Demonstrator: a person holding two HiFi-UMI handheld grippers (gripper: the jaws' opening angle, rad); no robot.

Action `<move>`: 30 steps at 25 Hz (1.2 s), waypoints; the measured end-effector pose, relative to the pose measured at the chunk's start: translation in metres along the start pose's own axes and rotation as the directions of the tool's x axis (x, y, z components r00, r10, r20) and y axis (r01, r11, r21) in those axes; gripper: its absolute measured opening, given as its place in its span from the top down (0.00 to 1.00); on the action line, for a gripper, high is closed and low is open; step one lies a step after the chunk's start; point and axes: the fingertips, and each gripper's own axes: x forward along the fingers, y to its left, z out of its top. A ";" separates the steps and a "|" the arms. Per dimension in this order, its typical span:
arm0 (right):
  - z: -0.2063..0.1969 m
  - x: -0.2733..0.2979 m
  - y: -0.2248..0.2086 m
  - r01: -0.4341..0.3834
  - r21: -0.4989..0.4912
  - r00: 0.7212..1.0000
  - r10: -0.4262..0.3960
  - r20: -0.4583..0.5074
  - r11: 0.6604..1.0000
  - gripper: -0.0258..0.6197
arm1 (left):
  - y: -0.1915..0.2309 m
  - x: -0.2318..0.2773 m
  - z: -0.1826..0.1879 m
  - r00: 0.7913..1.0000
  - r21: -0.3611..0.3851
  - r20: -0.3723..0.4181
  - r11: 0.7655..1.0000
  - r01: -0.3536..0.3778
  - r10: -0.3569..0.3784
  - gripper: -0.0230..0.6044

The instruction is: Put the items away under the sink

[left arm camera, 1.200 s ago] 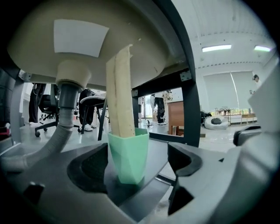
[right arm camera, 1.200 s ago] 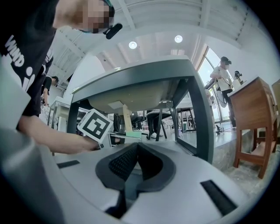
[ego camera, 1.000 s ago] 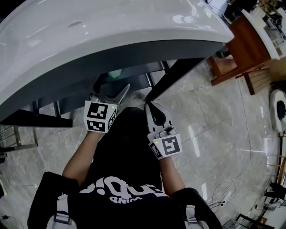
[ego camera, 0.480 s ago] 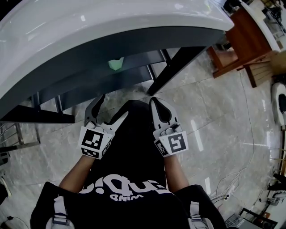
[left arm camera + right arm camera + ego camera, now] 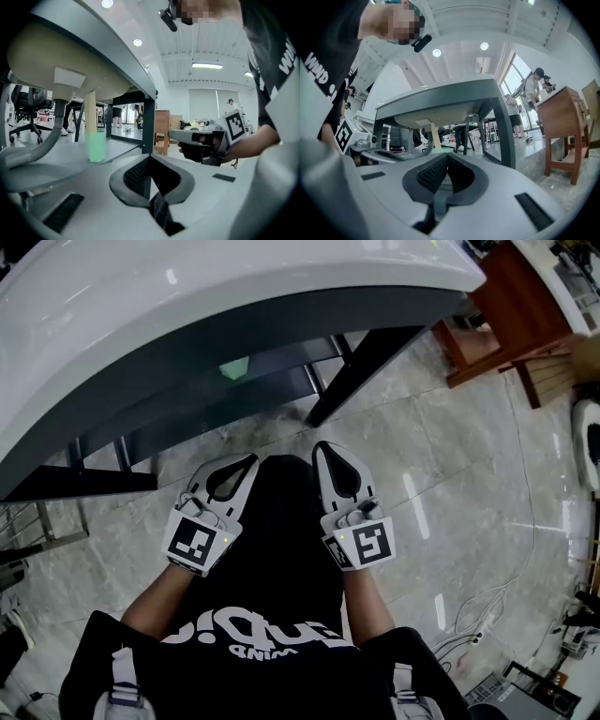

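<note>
A pale green cup point(image 5: 232, 368) stands upright on the dark shelf point(image 5: 281, 381) under the white sink point(image 5: 187, 306); in the left gripper view the green cup point(image 5: 96, 146) sits alone beside the drain pipe point(image 5: 33, 151). My left gripper point(image 5: 246, 462) is shut and holds nothing, well back from the shelf over the floor. Beside it my right gripper point(image 5: 324, 448) is also shut and empty. Both point toward the sink. The left gripper point(image 5: 149, 161) and the right gripper point(image 5: 447, 157) each show their pads pressed together.
A black frame leg point(image 5: 361, 381) slants down from the sink's right end. A wooden stool point(image 5: 497, 324) stands at the far right. Cables point(image 5: 478, 615) lie on the tiled floor at the lower right. A metal rack point(image 5: 37, 540) is at the left edge.
My left gripper has drawn back from the shelf toward my body and gone from open to shut. The green cup stays on the shelf. The right gripper has barely moved.
</note>
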 end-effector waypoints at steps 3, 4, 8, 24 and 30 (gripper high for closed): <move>0.029 -0.004 0.002 -0.009 0.010 0.999 0.009 -0.036 1.000 0.93 | -0.011 -0.003 0.040 0.999 -0.001 -0.001 0.999 0.034 -0.034 0.93; 0.044 -0.007 0.002 -0.008 0.019 0.999 0.009 -0.051 1.000 0.93 | -0.015 -0.005 0.057 0.999 -0.011 0.000 0.999 0.043 -0.043 0.93; 0.117 -0.019 -0.005 0.026 0.068 0.993 -0.018 -0.118 0.997 0.93 | -0.032 -0.018 0.134 0.997 -0.063 -0.003 0.995 0.076 -0.077 0.93; 0.412 -0.010 0.025 0.045 0.130 0.981 -0.019 -0.195 0.990 0.93 | -0.030 -0.081 0.424 0.989 -0.089 -0.039 0.986 0.139 -0.143 0.93; 0.449 -0.009 0.029 -0.001 0.137 0.986 0.024 -0.165 0.991 0.93 | -0.035 -0.080 0.466 0.990 -0.099 -0.003 0.986 0.138 -0.139 0.93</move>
